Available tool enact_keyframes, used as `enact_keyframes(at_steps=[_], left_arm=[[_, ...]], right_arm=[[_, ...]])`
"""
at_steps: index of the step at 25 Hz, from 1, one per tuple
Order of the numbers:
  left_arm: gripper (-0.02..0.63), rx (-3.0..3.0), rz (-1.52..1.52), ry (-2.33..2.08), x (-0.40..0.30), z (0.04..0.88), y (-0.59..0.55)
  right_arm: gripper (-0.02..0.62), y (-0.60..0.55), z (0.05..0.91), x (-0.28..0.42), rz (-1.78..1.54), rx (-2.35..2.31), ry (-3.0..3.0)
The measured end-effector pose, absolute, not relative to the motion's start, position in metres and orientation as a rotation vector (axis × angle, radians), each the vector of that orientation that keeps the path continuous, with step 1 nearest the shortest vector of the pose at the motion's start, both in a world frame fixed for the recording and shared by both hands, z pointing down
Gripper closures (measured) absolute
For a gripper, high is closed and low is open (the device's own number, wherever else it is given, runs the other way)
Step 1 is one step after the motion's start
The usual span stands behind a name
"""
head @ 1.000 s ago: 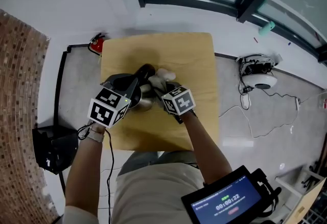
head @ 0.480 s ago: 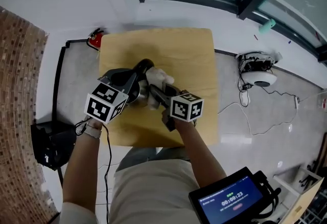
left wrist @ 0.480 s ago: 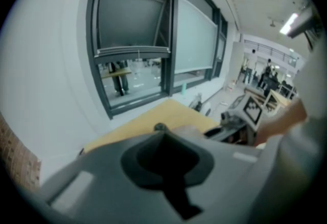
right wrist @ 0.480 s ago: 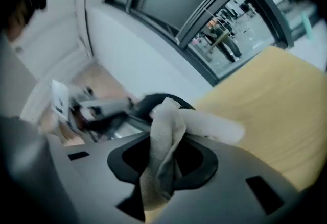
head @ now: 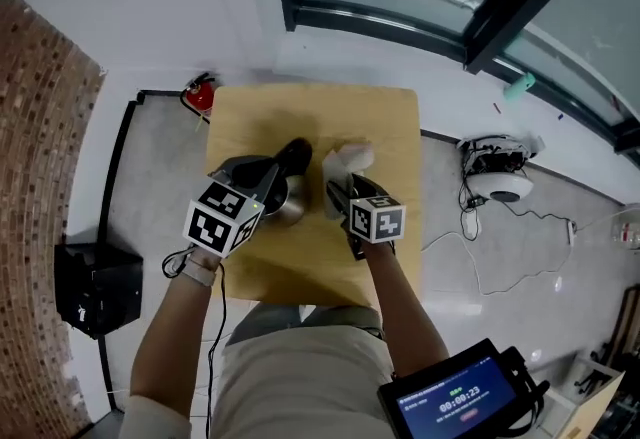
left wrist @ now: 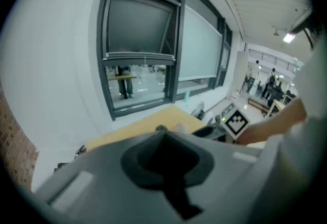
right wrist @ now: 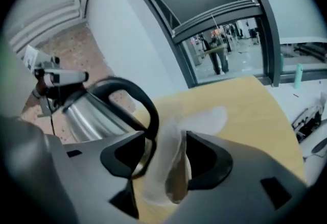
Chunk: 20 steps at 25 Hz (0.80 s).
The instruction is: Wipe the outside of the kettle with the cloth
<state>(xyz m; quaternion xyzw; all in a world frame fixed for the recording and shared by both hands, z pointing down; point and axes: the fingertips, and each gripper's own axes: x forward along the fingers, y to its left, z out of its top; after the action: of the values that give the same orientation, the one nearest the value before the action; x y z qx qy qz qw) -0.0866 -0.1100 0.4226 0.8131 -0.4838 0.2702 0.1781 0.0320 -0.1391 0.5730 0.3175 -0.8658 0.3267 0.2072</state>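
My right hand-held gripper [right wrist: 164,154] has just been opening. Its jaws stand wide, with the white cloth [right wrist: 202,118] loose between them and trailing onto the wooden table [right wrist: 255,110]. The steel kettle [right wrist: 94,116] stands on the table just beside it, black handle nearest this gripper. My left hand-held gripper [left wrist: 164,151] is at the kettle's other side, its jaws closed together with nothing showing between them.
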Motion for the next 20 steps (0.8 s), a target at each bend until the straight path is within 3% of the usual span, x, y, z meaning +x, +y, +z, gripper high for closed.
enact_keyframes(at_steps=[4, 7, 14, 16, 20], left_arm=[[0.606, 2.311, 0.537, -1.592, -0.118, 0.356, -0.048], [0.606, 2.301, 0.361, -1.682, -0.131, 0.325, -0.001], [0.606, 2.461, 0.059, -1.543, -0.078, 0.294, 0.015], [0.606, 2.502, 0.036, -1.484, -0.058, 0.284, 0.005], [0.606, 2.556, 0.080, -1.405, -0.035, 0.282, 0.005]], right_arm=[[0.319, -0.115, 0.478, 0.037, 0.794, 0.913, -2.599], [0.314, -0.086, 0.416, 0.031, 0.611, 0.877, -2.664], [0.319, -0.025, 0.301, 0.029, 0.154, 0.939, -2.829], [0.411, -0.025, 0.287, 0.043, 0.075, 1.012, -2.821], [0.431, -0.027, 0.273, 0.062, 0.054, 1.101, -2.823]])
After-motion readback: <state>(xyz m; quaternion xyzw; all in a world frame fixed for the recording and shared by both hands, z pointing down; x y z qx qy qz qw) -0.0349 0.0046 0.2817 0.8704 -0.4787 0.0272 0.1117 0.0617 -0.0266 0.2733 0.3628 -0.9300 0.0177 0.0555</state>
